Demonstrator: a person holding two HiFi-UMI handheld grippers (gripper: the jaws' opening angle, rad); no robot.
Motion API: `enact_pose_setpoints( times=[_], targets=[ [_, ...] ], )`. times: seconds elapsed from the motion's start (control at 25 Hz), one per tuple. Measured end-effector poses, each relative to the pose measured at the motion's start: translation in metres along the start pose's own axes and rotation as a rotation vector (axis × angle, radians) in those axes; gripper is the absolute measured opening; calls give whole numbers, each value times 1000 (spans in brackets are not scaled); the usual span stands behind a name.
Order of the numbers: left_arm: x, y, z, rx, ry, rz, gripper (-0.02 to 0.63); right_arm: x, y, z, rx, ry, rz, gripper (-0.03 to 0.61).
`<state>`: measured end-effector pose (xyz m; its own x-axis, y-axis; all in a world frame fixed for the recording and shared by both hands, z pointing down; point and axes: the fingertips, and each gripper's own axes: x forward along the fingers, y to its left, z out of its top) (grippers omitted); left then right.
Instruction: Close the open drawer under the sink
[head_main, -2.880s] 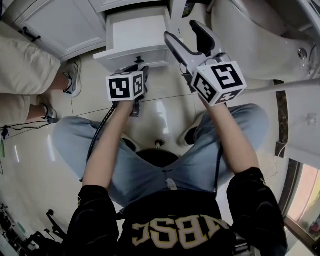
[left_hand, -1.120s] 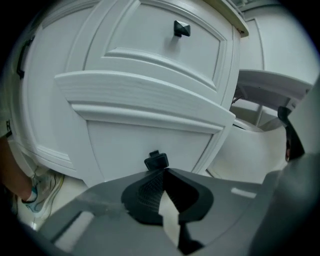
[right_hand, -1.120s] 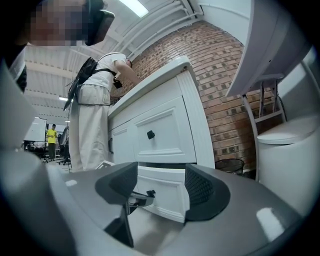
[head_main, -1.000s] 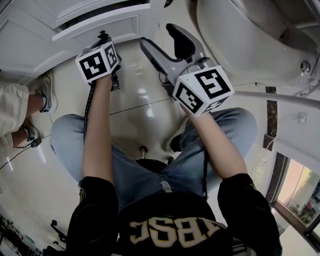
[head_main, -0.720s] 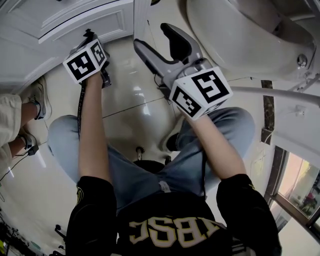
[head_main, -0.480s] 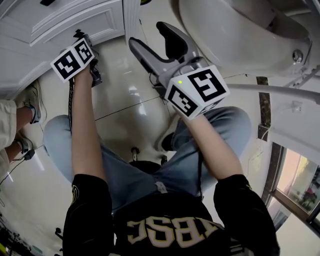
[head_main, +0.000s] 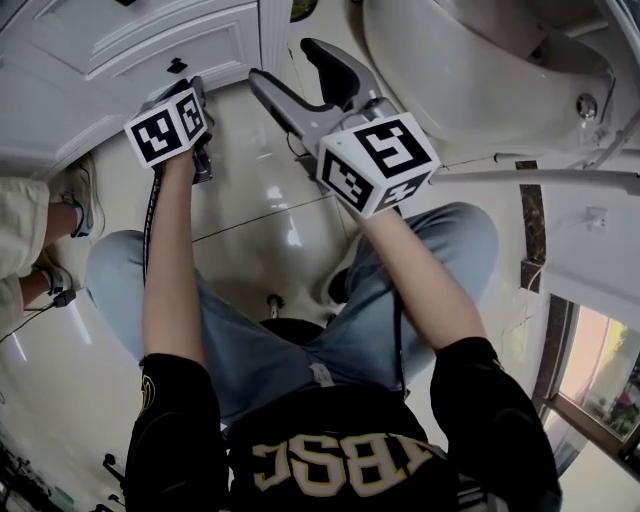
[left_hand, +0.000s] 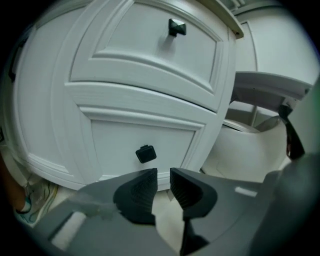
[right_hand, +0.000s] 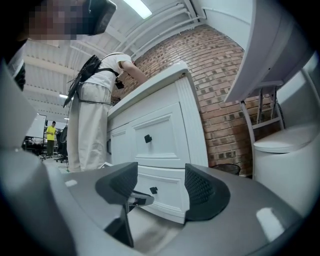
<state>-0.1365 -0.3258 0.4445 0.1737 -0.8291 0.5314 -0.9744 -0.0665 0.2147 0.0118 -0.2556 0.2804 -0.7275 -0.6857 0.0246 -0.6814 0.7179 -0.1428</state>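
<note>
My left gripper (left_hand: 163, 176): jaws opening, gap still narrow, nothing between them. Drawer (left_hand: 115, 137) sits flush just ahead, its knob (left_hand: 145, 154) just above the jaw tips. My right gripper (right_hand: 161, 182): jaws wide apart, empty. Cabinet (left_hand: 45, 100) top cut off by the frame.

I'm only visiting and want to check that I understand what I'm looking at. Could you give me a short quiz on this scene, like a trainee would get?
1. True or false: the lower drawer stands pulled out of the white cabinet.
2. What sits between the jaws of the left gripper? A) a sponge B) nothing C) a cloth
3. How many dark knobs does the left gripper view show on the cabinet front?

Key
1. False: its front lies flush with the cabinet.
2. B: the jaws are opening with nothing between them.
3. Two: the lower knob, just above the jaws in the picture and apart from them, and the upper knob.
</note>
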Motion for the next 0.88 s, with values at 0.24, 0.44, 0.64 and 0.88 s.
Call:
enact_pose_setpoints(
  times=[0.24, 0.44, 0.64, 0.88],
  targets=[
    [-65, -21, 24, 269, -87, -49, 129, 9, 33, 10, -70, -23, 50, 302],
    [-132, -27, 53, 380, -237, -29, 183, 7, 36, 5, -106, -16, 29, 302],
    [-192, -17, 79, 336, -400, -10, 261, 1, 38, 17, -86, -80, -46, 304],
    [-222, 4, 92, 299, -503, 66, 314, -5, 25, 26, -83, -106, -196, 342]
  ],
)
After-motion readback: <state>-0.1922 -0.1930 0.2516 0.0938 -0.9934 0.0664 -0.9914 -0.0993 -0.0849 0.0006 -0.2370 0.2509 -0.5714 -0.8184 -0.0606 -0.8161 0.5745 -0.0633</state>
